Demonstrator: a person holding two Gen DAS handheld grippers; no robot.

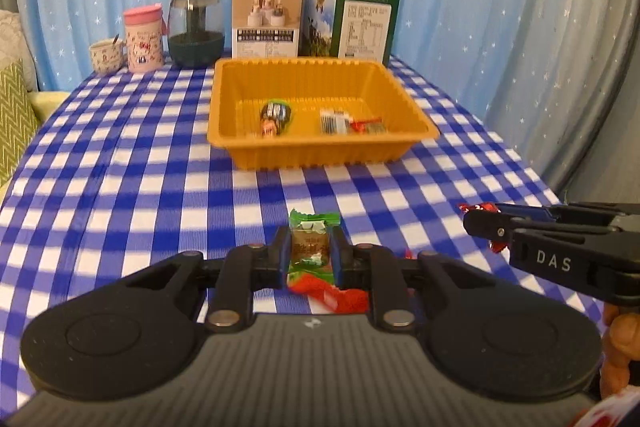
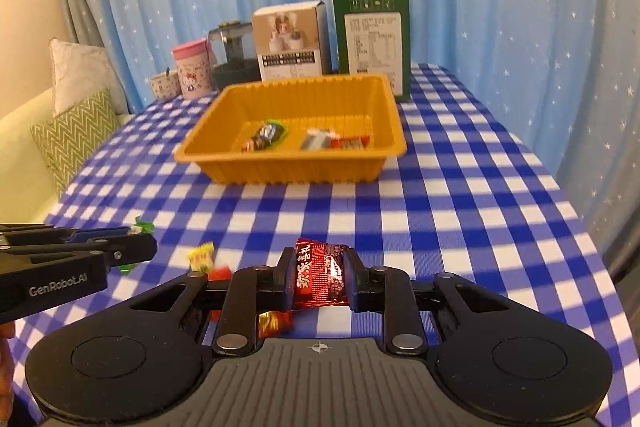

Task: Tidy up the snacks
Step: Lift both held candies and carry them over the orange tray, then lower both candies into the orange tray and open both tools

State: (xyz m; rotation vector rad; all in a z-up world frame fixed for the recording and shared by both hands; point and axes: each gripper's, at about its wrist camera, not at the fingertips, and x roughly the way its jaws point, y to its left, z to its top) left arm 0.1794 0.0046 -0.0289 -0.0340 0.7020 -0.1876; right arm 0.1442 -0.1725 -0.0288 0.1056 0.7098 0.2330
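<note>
My left gripper [image 1: 311, 245] is shut on a green-wrapped candy [image 1: 311, 241], held above the checked tablecloth. My right gripper [image 2: 319, 273] is shut on a red foil snack packet [image 2: 320, 275]; it also shows at the right of the left wrist view as the right gripper [image 1: 480, 221]. The left gripper [image 2: 136, 247] enters the right wrist view from the left edge. An orange tray [image 1: 320, 151] sits mid-table with several wrapped snacks [image 1: 276, 115] inside. Loose on the cloth lie a red packet [image 1: 332, 293], a yellow candy [image 2: 201, 256] and a gold-red candy [image 2: 274, 323].
Along the table's back edge stand a small cup [image 1: 106, 55], a pink mug [image 1: 143, 39], a dark jar [image 1: 195, 29], a white box [image 1: 267, 17] and a green carton [image 1: 366, 23]. A blue starred curtain hangs behind. Cushions [image 2: 72, 131] lie at the left.
</note>
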